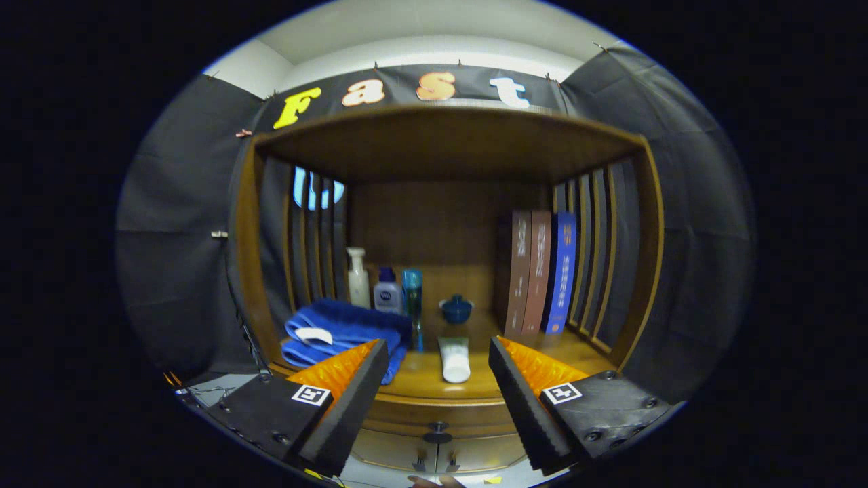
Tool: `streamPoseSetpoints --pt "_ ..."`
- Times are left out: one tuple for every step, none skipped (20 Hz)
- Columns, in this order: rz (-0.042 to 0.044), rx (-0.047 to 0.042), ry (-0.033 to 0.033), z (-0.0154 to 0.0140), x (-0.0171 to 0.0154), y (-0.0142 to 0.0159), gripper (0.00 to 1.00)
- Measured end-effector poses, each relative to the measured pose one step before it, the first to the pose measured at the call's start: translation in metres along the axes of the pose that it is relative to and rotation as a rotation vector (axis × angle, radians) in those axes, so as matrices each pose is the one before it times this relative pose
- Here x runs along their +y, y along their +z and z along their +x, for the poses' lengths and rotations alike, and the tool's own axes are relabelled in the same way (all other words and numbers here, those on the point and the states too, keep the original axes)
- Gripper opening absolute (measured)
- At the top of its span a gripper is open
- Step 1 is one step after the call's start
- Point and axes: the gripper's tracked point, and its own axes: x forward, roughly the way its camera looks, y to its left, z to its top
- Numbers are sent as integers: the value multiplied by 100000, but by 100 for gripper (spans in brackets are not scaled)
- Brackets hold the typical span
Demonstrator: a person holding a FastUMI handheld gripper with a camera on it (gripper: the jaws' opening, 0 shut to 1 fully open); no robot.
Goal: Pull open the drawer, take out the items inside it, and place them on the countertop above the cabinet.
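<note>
My gripper (437,362) is open, with nothing between its fingers. It faces a wooden cabinet. Just below and between the fingers sits the drawer front (434,451) with its dark round knob (438,428); the drawer looks closed. Above it, the wooden countertop (468,386) carries a white tube (454,359) lying just ahead of the fingers. A folded blue towel (346,332) lies behind the left finger. What the drawer holds is hidden.
At the back of the countertop stand a white pump bottle (357,276), a small white bottle with a blue cap (388,290), a teal bottle (411,291) and a small blue lidded jar (456,308). Three upright books (542,271) stand at the right. Slatted side walls and a wooden top enclose the shelf.
</note>
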Motion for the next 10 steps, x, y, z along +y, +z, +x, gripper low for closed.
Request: streamPoseSetpoints --pt "-145 -1206 288 -1661 265 1897 98" --pt "-258 -806 -545 -1224 63 1373 99" --pt "-696 -879 -311 -1346 16 1260 99" --pt "-364 -1448 291 -1313 89 1134 99" --pt "66 -2288 955 -1164 409 1171 99" --pt "225 -2077 648 -1130 310 1137 99" --pt "242 -1286 -314 -1088 12 707 99" --pt "553 -787 331 -933 150 647 99" --pt "733 -366 304 -763 259 507 99" --pt "747 -550 213 -776 223 528 99"
